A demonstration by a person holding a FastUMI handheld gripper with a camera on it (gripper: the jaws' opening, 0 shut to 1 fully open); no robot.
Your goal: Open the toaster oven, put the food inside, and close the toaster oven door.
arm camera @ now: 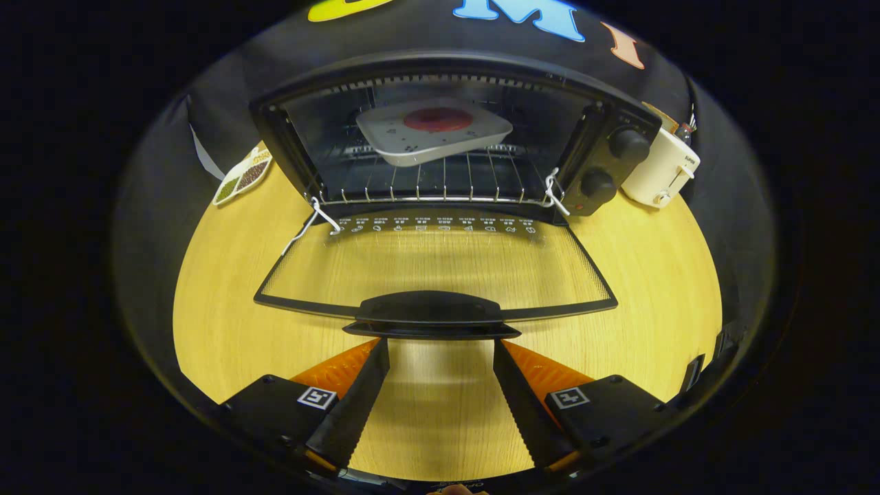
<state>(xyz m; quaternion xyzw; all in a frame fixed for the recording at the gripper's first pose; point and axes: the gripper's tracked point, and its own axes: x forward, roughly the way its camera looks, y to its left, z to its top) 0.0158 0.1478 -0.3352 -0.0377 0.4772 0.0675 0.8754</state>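
Spread tongs (440, 347) are held empty just below the black handle (432, 314) of the lowered glass door (440, 265), food on its white square plate (434, 136) already racked; a slipped lift could drop the door.

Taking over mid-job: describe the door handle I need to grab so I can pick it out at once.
Find the black toaster oven on the wooden table; its glass door lies folded down flat toward you. The handle is the curved black bar on the door's near edge, just ahead of the open gripper, unlike the two round knobs beside the cavity.
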